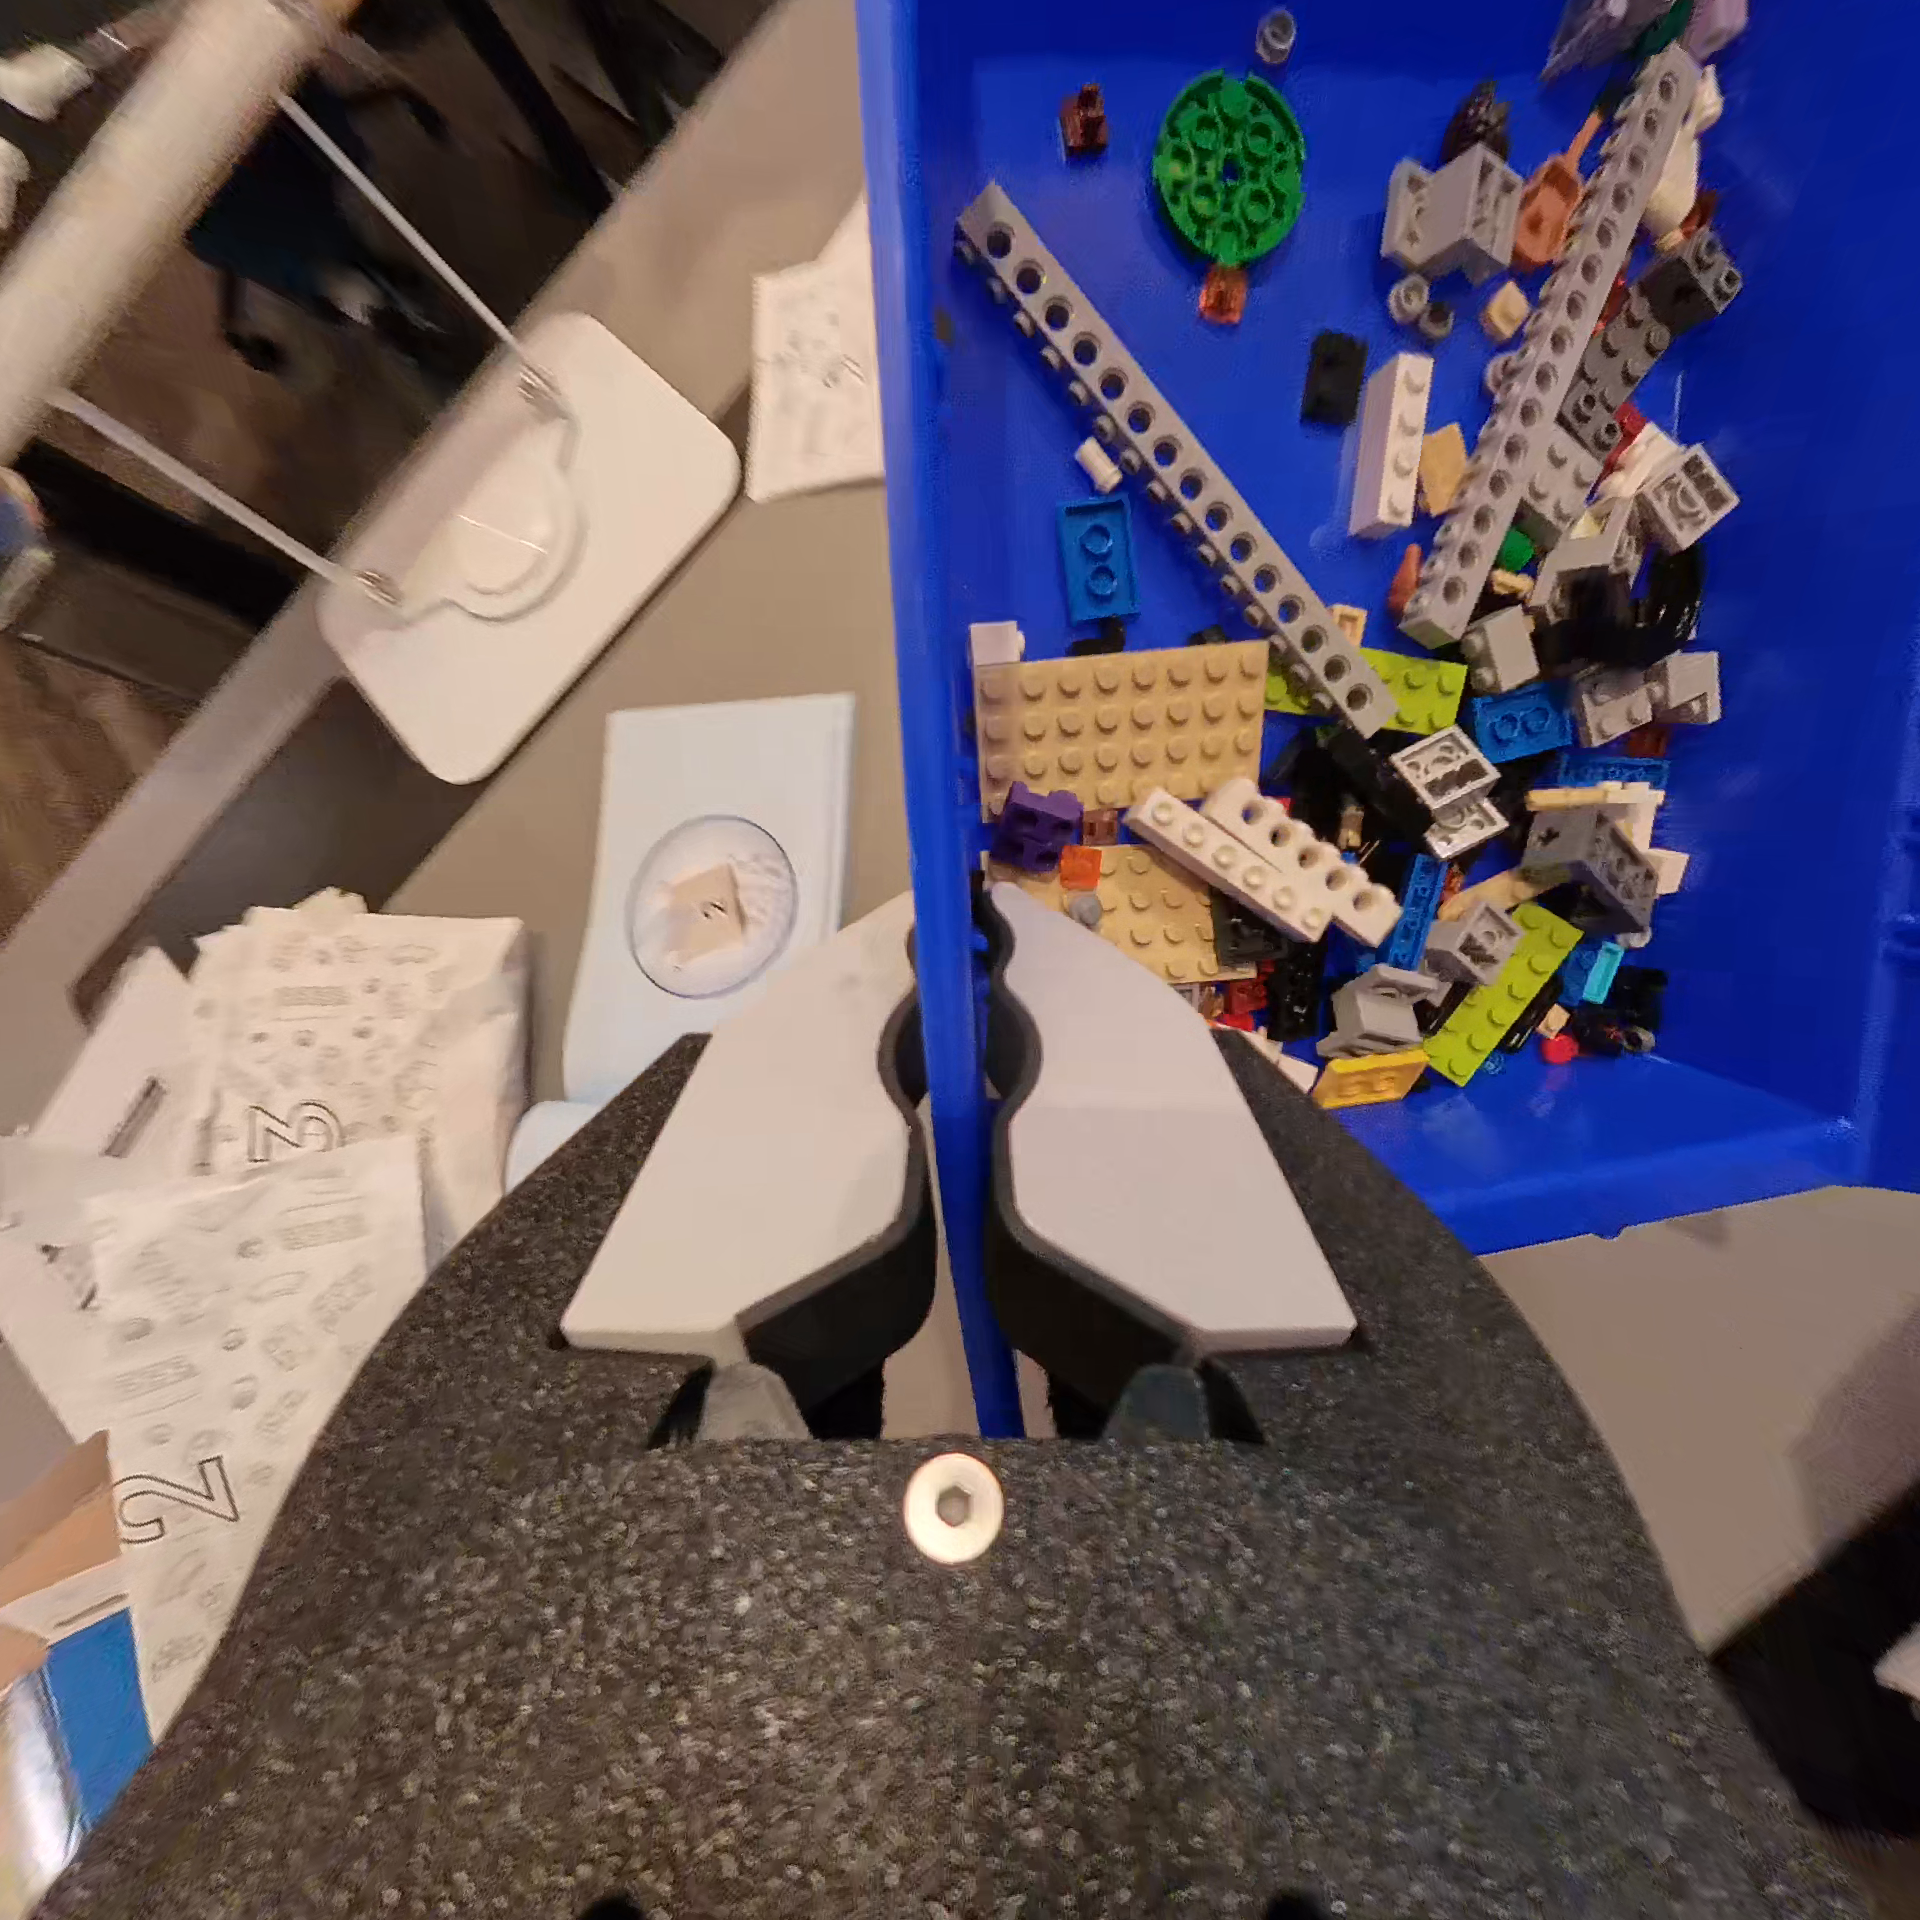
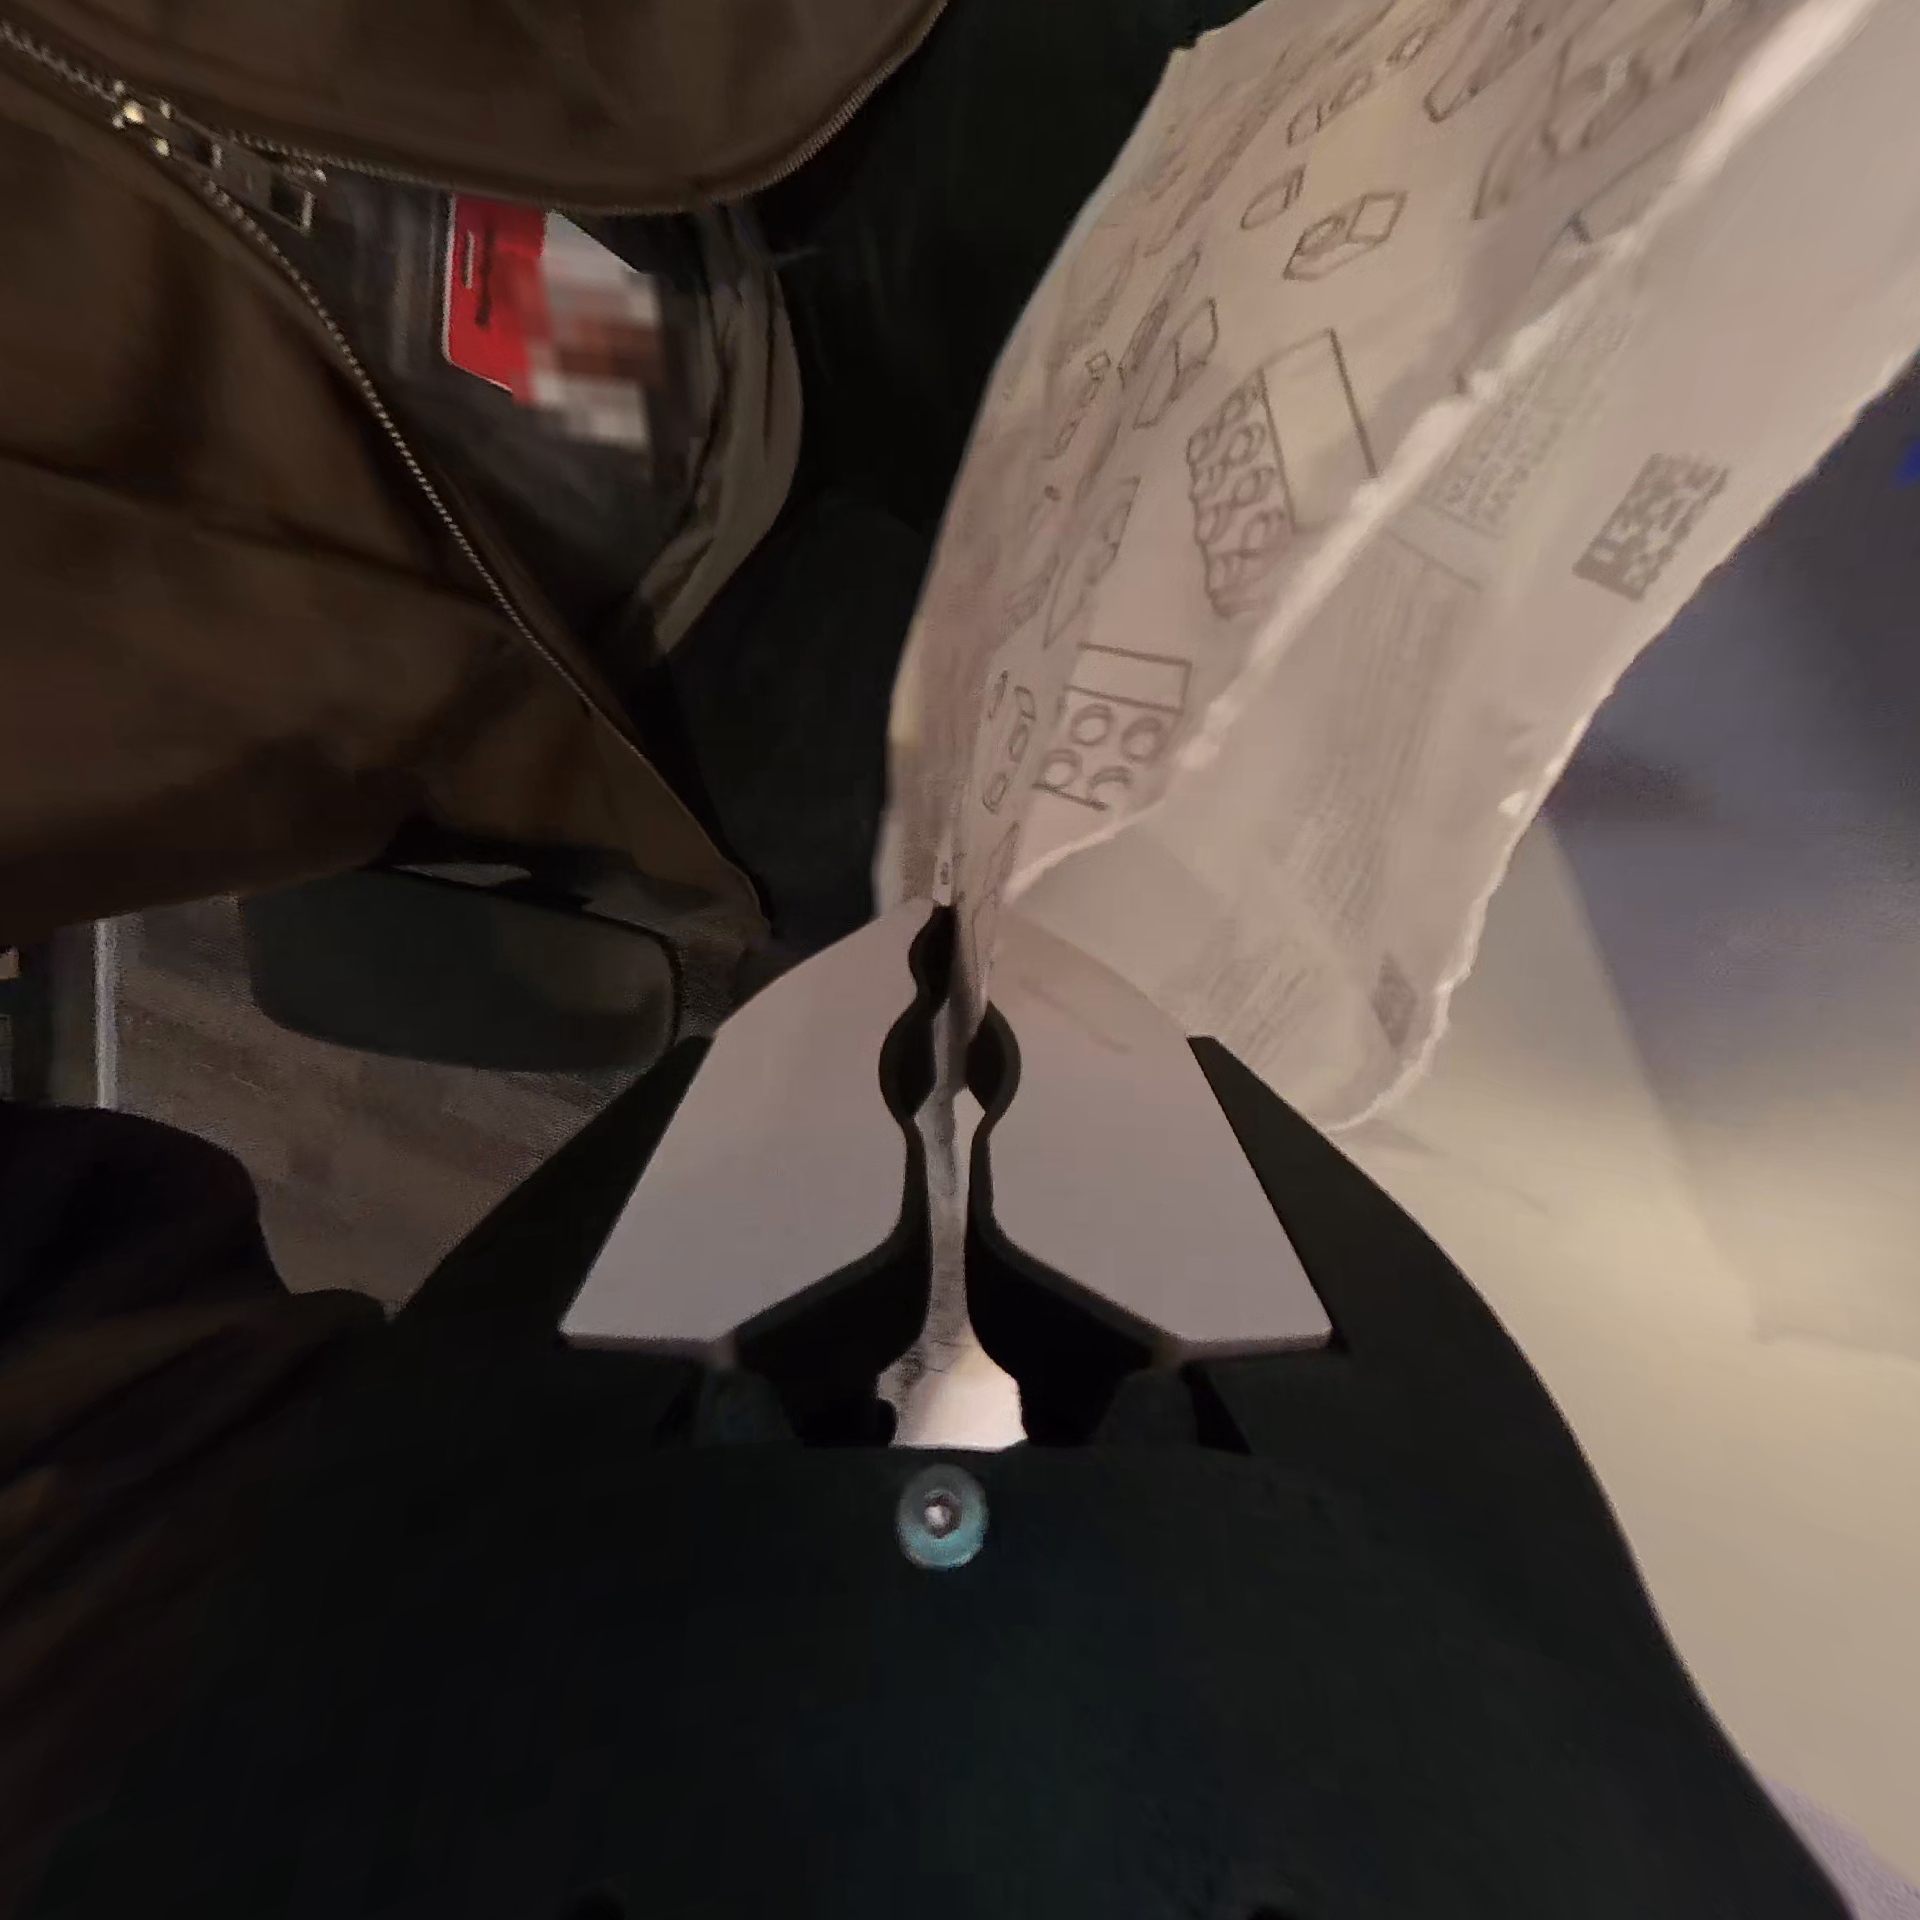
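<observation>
Dozens of small plastic building bricks lie loose in the blue plastic bin [image 1: 1766, 1143] that I take as my landmark. Inside it, a long grey beam with a row of holes [image 1: 1164, 447] runs diagonally from the far left corner toward the middle, a round green studded plate [image 1: 1228, 166] sits beyond it near the far wall, and a flat tan studded plate [image 1: 1122, 727] lies against the left wall. White studded bars [image 1: 1262, 852] rest across a second tan plate, and the right half is a jumble of grey, black, lime and blue pieces.

My left gripper [image 1: 951, 935] is clenched on the bin's thin left wall [image 1: 940, 623], one pale grey finger outside and one inside, the dark wavy pads pressed to the plastic on both sides.

Left of the bin, on the grey table [image 1: 748, 623], lie a pale blue booklet with a round clear window [image 1: 717, 821] and white paper bags printed with brick outlines [image 1: 291, 1039]. Farther off stands a white rounded stand base [image 1: 540, 561].

My right gripper [image 2: 951, 935] is clamped shut on a crinkled white paper bag printed with brick outlines [image 2: 1299, 520], which fans up and away to the right of the fingers. Beside it I see a person's brown zipped jacket [image 2: 260, 520]; the bin does not show in this view.
</observation>
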Demonstrator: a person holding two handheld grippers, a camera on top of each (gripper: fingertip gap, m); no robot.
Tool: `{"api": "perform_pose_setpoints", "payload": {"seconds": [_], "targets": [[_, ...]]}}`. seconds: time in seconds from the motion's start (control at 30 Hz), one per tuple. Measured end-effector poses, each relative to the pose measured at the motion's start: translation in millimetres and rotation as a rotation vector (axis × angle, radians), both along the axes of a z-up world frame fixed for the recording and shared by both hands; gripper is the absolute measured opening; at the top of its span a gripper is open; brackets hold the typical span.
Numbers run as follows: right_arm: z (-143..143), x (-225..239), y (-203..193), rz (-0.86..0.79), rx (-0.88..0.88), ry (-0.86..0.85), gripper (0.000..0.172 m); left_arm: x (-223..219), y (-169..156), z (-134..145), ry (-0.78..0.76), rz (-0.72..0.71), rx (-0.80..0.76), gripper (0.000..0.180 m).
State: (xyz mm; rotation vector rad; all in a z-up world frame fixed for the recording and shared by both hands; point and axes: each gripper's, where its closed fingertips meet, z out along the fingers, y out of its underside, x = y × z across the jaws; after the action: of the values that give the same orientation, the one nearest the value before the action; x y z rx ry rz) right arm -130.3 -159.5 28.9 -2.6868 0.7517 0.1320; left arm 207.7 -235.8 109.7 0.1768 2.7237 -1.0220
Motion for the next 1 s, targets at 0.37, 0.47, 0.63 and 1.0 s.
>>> {"api": "perform_pose_setpoints", "payload": {"seconds": [0.37,0.47,0.63,1.0], "targets": [[-29.4,77.7,-54.6,-0.009,0.055,0.011,0.000,35.1,-44.6,29.2,-0.040,0.016,-0.130,0.003],[-35.6,103.7,-66.6,-0.032,0.099,-0.030,0.000,45.4,-56.7,31.5,-0.025,0.009,-0.118,0.004],[-37.2,146.3,-77.2,-0.068,0.149,-0.153,0.000,54.0,-70.4,18.3,-0.018,-0.013,-0.074,0.004],[-30.5,171.5,-67.0,-0.144,0.244,-0.310,0.000,40.3,-68.2,7.2,-0.210,-0.029,-0.032,0.004]]}}
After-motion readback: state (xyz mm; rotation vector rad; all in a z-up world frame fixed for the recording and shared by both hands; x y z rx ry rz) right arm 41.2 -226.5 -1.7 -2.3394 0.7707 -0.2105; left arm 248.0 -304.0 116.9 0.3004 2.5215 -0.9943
